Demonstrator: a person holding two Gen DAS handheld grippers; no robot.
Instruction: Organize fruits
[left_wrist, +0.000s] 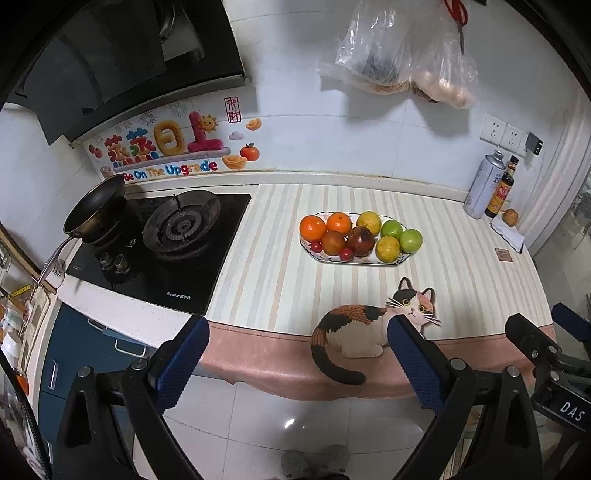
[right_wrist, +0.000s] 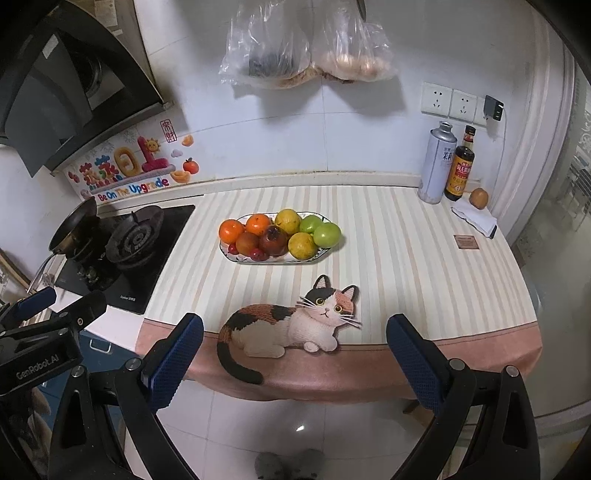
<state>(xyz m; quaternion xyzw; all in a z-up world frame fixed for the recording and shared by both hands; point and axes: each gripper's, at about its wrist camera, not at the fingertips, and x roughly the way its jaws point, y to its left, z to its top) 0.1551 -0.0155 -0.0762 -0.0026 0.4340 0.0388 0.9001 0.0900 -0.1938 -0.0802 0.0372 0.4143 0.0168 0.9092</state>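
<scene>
Fruit fills an oval plate (right_wrist: 314, 258) at the middle of the striped counter (right_wrist: 406, 258), well apart from both tongs. On the plate lie two oranges (right_wrist: 231, 230) at its left end, two yellow citrus (right_wrist: 287, 220) in the middle, two green apples (right_wrist: 327, 234) at its right end, a dark red pomegranate (right_wrist: 273, 240) at the centre, and small red fruits (right_wrist: 257, 253) along the near rim. Left tongs (left_wrist: 295, 363) hang open and hold nothing, back from the counter's pink edge. Right tongs (right_wrist: 295, 363) are likewise spread wide and bare. A knitted cat mat (right_wrist: 291, 325) lies at the near edge, between plate and tongs. A stove (left_wrist: 162, 243) with a pan (left_wrist: 96, 205) sits to the left; a can (right_wrist: 436, 162), a bottle (right_wrist: 460, 164) and a lone brown fruit (right_wrist: 478, 198) stand in the far right corner.
</scene>
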